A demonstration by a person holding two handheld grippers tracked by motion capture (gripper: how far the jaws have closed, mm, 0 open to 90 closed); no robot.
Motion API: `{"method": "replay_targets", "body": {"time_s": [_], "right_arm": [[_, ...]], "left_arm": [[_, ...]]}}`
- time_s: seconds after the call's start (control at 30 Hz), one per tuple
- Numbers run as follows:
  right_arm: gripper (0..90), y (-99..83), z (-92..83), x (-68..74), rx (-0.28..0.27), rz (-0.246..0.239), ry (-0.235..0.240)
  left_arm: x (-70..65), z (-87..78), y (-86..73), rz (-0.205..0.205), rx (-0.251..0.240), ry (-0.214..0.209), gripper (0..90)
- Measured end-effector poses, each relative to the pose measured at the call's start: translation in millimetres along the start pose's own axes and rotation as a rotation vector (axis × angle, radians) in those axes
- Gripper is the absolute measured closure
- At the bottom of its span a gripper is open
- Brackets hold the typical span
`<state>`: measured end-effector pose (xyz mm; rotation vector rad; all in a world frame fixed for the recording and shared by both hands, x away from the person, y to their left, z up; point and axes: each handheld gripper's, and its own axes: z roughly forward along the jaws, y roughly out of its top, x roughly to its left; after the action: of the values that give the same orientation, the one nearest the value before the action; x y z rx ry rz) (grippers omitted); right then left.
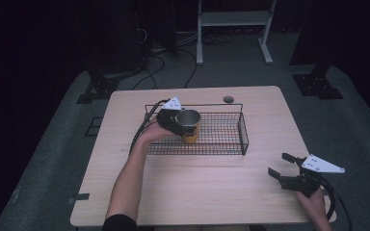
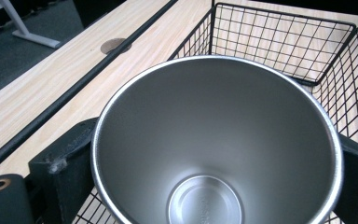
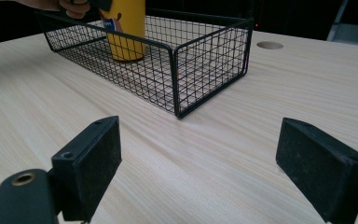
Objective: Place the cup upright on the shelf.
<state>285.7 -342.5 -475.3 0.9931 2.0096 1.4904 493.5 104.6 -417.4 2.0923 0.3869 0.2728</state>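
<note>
A yellow cup [image 1: 191,136] with a bare steel inside [image 2: 223,116] stands upright in the left part of a black wire basket [image 1: 243,134]. My left gripper [image 1: 185,124] is shut on the cup near its rim, one jaw on each side [image 2: 212,170]. In the right gripper view the cup [image 3: 123,28] has its base down at the floor of the basket [image 3: 205,70]. My right gripper [image 1: 278,164] is open over the table's front right, nothing between its jaws [image 3: 214,163], well apart from the basket.
The basket sits mid-table on a light wooden table [image 1: 197,187]. A round cable hole [image 1: 228,99] lies behind the basket. Bare wood stretches between the basket and the right gripper. A white stand [image 1: 233,19] is on the floor beyond the table.
</note>
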Motion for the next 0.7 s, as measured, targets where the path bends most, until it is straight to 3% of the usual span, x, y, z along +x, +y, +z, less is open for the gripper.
{"method": "replay_targets", "body": {"time_s": [0.7], "right_arm": [[13.0,0.0,0.1,0.0,0.000,-0.001,0.000]], "left_arm": [[0.0,-6.6,4.4,-0.001,-0.053,0.013,1.4]]}}
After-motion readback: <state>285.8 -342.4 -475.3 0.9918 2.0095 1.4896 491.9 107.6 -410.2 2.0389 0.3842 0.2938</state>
